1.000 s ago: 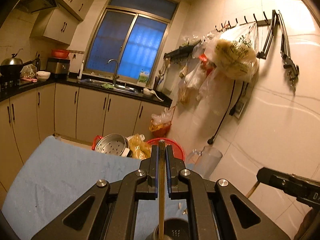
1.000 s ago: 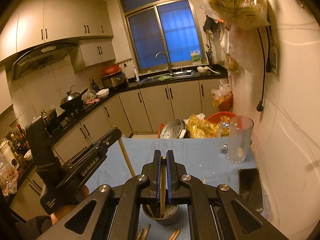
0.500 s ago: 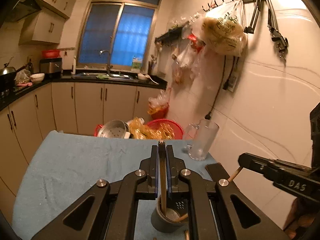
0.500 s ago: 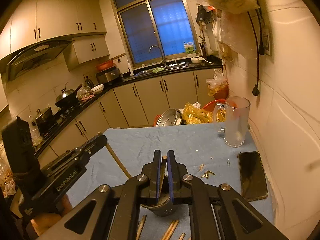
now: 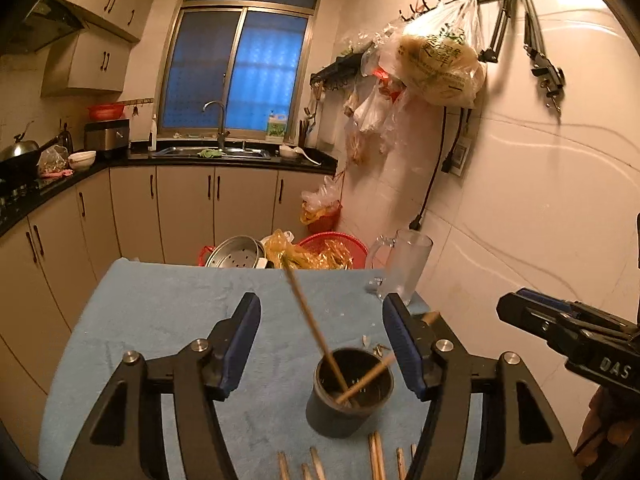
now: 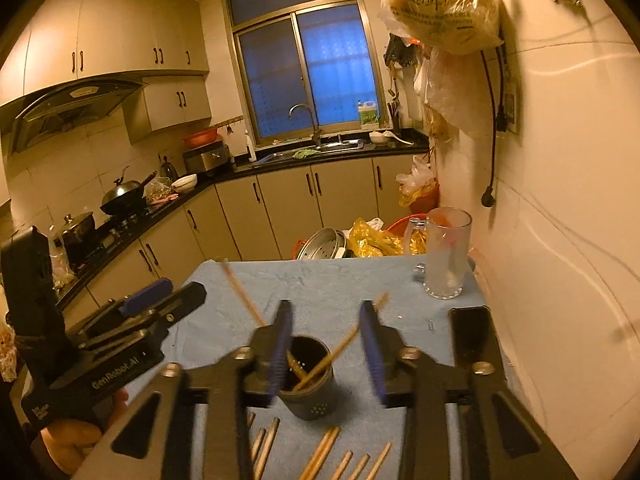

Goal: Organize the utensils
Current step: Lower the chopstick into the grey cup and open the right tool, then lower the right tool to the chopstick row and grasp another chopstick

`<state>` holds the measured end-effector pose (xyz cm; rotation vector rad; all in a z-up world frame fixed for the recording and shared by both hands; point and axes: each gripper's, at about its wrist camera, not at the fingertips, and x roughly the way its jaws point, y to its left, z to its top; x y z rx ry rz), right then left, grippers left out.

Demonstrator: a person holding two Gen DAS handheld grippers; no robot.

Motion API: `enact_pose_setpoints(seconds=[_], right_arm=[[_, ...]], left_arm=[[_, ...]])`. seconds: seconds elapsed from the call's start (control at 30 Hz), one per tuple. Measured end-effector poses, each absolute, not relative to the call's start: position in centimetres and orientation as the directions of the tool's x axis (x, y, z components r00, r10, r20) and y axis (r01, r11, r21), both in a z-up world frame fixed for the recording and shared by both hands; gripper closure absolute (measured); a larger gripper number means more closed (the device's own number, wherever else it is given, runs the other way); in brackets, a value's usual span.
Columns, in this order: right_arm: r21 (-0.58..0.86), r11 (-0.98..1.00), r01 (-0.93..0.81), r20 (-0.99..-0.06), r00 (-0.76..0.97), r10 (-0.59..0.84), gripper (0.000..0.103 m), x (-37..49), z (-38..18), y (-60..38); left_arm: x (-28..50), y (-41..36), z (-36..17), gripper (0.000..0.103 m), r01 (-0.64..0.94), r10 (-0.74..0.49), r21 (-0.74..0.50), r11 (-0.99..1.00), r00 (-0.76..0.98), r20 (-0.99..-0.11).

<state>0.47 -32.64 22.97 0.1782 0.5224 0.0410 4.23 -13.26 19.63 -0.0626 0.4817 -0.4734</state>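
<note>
A dark round holder (image 5: 349, 392) (image 6: 309, 380) stands on the blue table cloth (image 5: 160, 320). Two wooden chopsticks lean in it: one (image 5: 310, 322) (image 6: 240, 292) tilts left, the other (image 5: 370, 376) (image 6: 344, 340) tilts right. My left gripper (image 5: 322, 344) hovers just above the holder, its jaws opening and nothing pressed between the pads. My right gripper (image 6: 326, 344) also hangs over the holder with jaws opening, blurred, the chopsticks loose between them. Several more chopsticks (image 6: 320, 456) (image 5: 376, 460) lie on the cloth in front of the holder.
A glass mug (image 5: 404, 270) (image 6: 444, 254) stands at the far right of the table by the tiled wall. A black phone (image 6: 474, 340) lies near the right edge. Small scraps (image 5: 376, 346) lie beside the holder. A steamer pan and red basket (image 5: 332, 246) sit beyond the table.
Both grippers were shut on a chopstick each above the holder; both jaws have spread and the two chopsticks now lean loose in the holder. Both hands moved closer over the table.
</note>
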Motion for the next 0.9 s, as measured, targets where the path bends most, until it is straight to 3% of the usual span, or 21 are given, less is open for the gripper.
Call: enact_pose_setpoints(seconds=[0.07, 0.23, 0.5, 0.9], right_arm=[[0.173, 0.985, 0.009, -0.491, 0.868, 0.078, 0.038, -0.7, 22.8, -32.6], [0.185, 0.982, 0.022, -0.501, 0.862, 0.075, 0.029, -4.3, 21.5, -33.0], [0.280, 0.957, 0.071, -0.596, 0.794, 0.115, 0.028, -8.8, 17.0, -34.8], [0.358, 0.913, 0.195, -0.747, 0.647, 0.155, 0.029, -8.5, 9.7, -38.2]], left_arm=[[3.5, -12.9, 19.5, 0.024, 0.438, -0.462, -0.165, 0.884, 0.761, -0.455], [0.9, -11.8, 18.1, 0.022, 0.450, -0.455, -0.155, 0.880, 0.701, -0.550], [-2.4, -8.8, 14.2, 0.022, 0.361, -0.427, -0.246, 0.900, 0.612, -0.666], [-1.4, -8.0, 9.0, 0.022, 0.268, -0.339, -0.232, 0.935, 0.489, -0.803]])
